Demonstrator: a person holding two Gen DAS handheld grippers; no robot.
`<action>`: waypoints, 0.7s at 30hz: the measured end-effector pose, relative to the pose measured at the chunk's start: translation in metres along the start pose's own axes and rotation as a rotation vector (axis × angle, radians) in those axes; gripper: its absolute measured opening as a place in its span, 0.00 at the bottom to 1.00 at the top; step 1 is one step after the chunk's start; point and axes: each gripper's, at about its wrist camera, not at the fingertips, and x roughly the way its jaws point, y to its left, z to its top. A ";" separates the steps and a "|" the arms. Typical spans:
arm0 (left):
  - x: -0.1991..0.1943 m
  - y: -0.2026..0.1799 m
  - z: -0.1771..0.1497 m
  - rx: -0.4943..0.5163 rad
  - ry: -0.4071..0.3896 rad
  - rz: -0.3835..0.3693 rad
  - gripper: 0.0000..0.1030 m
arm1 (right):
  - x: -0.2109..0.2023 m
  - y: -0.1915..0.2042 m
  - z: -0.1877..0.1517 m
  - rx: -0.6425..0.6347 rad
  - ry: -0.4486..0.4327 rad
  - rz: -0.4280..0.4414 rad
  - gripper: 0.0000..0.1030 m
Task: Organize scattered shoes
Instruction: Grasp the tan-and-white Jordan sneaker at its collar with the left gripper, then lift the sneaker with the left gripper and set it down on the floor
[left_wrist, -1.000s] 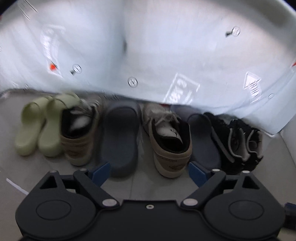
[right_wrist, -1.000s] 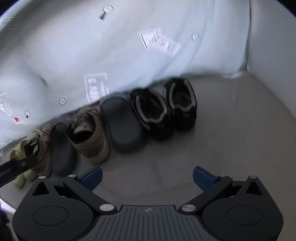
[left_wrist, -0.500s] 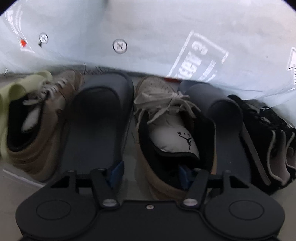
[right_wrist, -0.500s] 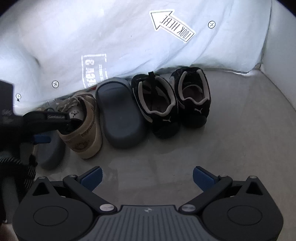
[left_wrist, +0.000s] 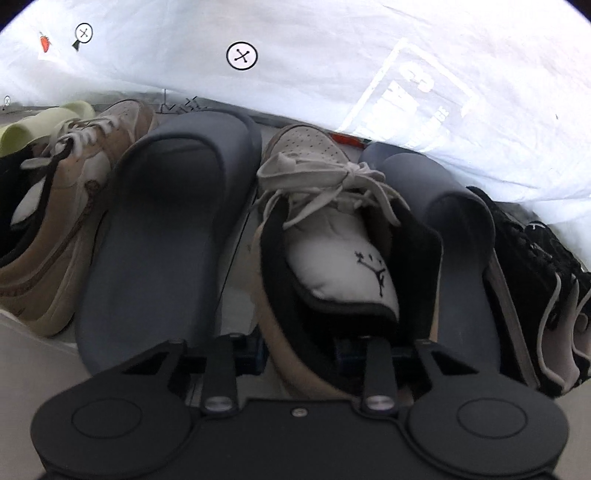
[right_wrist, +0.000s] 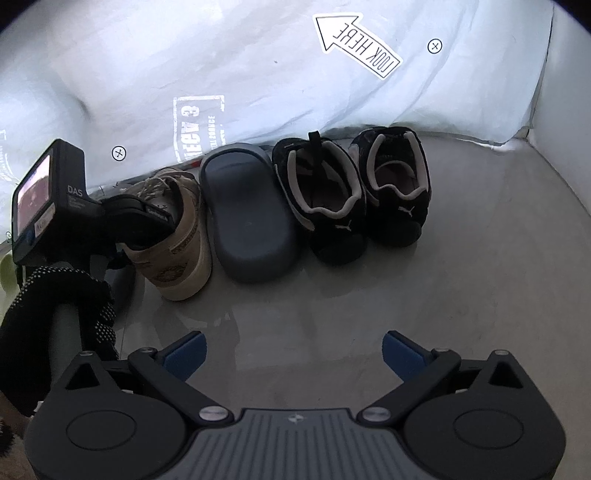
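Note:
Shoes stand in a row along a white sheet. My left gripper (left_wrist: 299, 350) is down at the heel of a tan sneaker (left_wrist: 343, 273). One finger is outside its left wall and the other inside the opening, and the jaws are closing on that padded wall. The right wrist view shows the same grip on the tan sneaker (right_wrist: 184, 236) from the side. A dark grey slide (left_wrist: 159, 229) lies left of it, with another (right_wrist: 251, 229) on its right. My right gripper (right_wrist: 293, 350) hangs over bare floor, jaws wide and closing slightly, with nothing between them.
A second tan sneaker (left_wrist: 74, 214) and pale green slides (left_wrist: 40, 122) sit at the left end. Two black sneakers (right_wrist: 325, 199) (right_wrist: 395, 184) stand at the right end. The printed white sheet (right_wrist: 258, 74) backs the row. A white wall (right_wrist: 569, 110) closes the right side. A gloved hand (right_wrist: 55, 314) holds the left gripper.
My left gripper dropped and moved forward to the tan sneaker, and its jaws narrowed around the shoe's side wall. It has come into the right wrist view. The right gripper sank a little.

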 end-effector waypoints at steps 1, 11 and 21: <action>-0.002 -0.001 -0.003 0.006 0.001 0.001 0.30 | -0.005 0.000 -0.001 -0.003 -0.008 -0.001 0.95; -0.057 0.019 -0.084 0.069 0.031 -0.022 0.30 | -0.046 -0.004 -0.027 -0.002 -0.062 -0.023 0.95; -0.121 0.038 -0.181 0.101 0.064 -0.026 0.30 | -0.094 -0.010 -0.075 -0.024 -0.078 -0.026 0.95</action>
